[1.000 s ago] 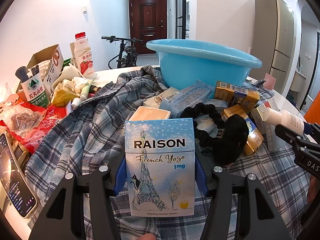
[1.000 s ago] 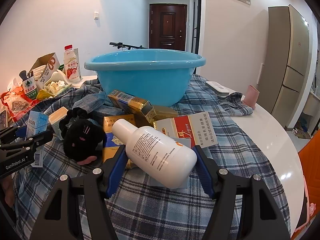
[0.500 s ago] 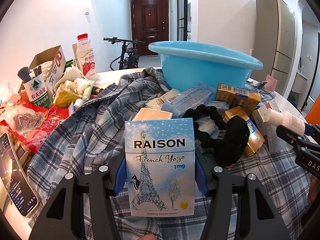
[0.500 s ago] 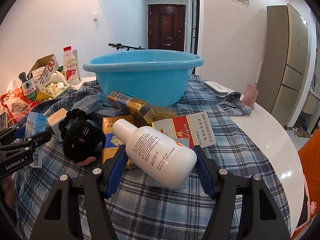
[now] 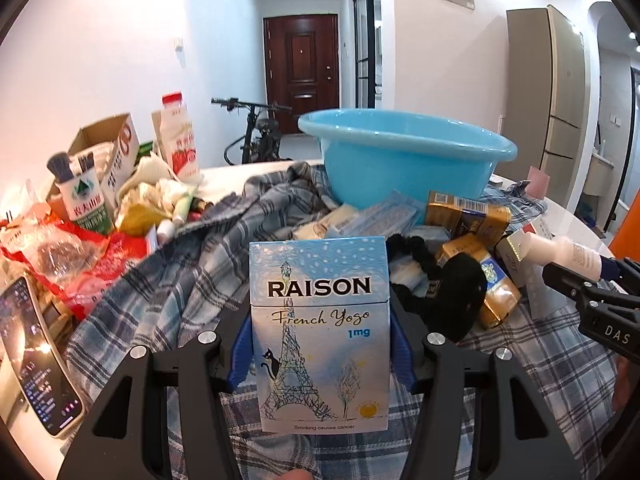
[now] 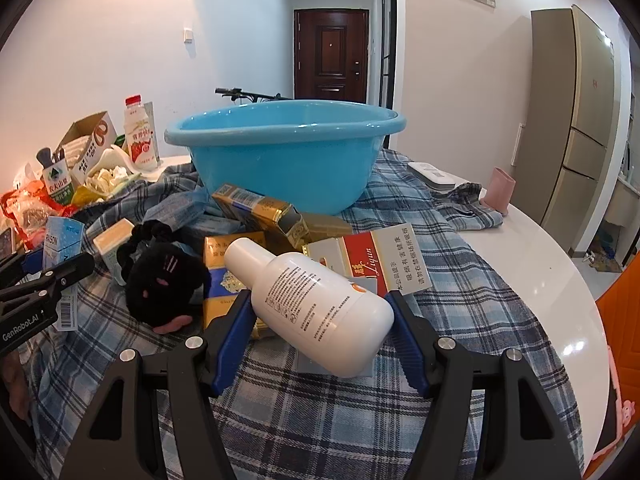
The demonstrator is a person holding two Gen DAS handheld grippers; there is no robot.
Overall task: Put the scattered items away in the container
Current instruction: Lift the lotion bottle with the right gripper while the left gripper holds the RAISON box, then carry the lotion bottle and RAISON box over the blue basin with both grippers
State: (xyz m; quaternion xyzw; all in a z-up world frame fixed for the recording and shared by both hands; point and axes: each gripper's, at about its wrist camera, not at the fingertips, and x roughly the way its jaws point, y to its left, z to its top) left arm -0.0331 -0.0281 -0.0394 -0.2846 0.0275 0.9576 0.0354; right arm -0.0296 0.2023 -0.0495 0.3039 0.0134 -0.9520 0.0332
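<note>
My left gripper (image 5: 319,344) is shut on an upright blue RAISON cigarette box (image 5: 319,332), held above the plaid cloth. My right gripper (image 6: 324,312) is shut on a white bottle (image 6: 312,296), tilted with its cap to the upper left. The blue basin (image 5: 404,160) stands empty at the back of the cloth; it also shows in the right wrist view (image 6: 284,156). Scattered in front of it lie gold boxes (image 6: 260,208), a red and white carton (image 6: 380,260), a black plush toy (image 6: 164,284) and a black scrunchie (image 5: 412,252).
Left of the cloth are a cardboard box (image 5: 108,148), a milk bottle (image 5: 178,136), snack bags (image 5: 60,252) and a phone (image 5: 36,360). A pink cup (image 6: 498,190) and a white remote (image 6: 432,174) sit at the right. The round white table edge (image 6: 568,292) curves right.
Both grippers have risen a little with their loads; the basin rim and table clutter sit lower in both views. Grips are unchanged.
</note>
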